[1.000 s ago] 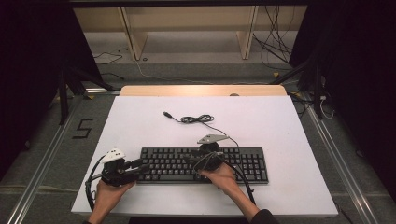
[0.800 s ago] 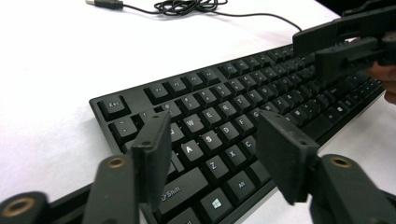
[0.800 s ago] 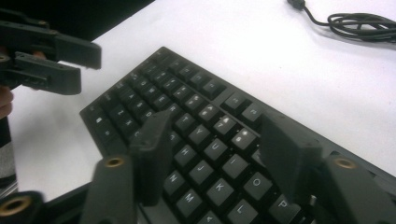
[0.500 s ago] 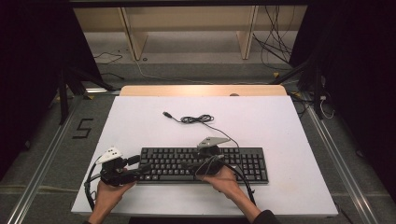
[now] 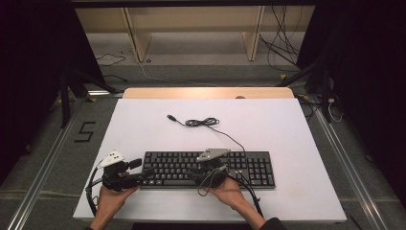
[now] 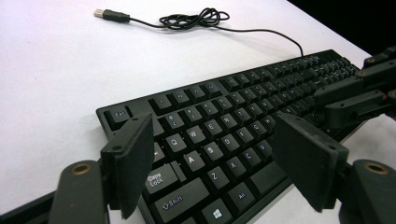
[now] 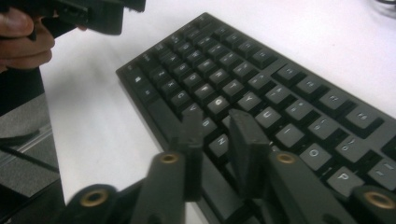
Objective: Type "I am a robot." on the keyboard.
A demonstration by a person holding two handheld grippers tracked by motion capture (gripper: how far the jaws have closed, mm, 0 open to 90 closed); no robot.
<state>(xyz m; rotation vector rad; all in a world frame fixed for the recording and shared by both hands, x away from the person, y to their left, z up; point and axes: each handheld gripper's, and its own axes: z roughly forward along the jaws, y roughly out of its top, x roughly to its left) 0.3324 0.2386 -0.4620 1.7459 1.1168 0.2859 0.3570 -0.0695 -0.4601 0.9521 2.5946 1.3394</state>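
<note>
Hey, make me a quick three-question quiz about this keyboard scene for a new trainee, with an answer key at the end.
1. True or false: the keyboard has its USB plug pushed into a socket.
2. Which gripper has its jaws set wider apart: A) the left gripper, B) the right gripper?
3. What lies coiled on the white table beyond the keyboard?

Key:
1. False; the plug lies loose on the table.
2. A; its jaws stand wide over the keyboard's left end, while the right gripper's jaws are close together over the keys, having just been closing, with nothing between them.
3. The keyboard's cable.
</note>
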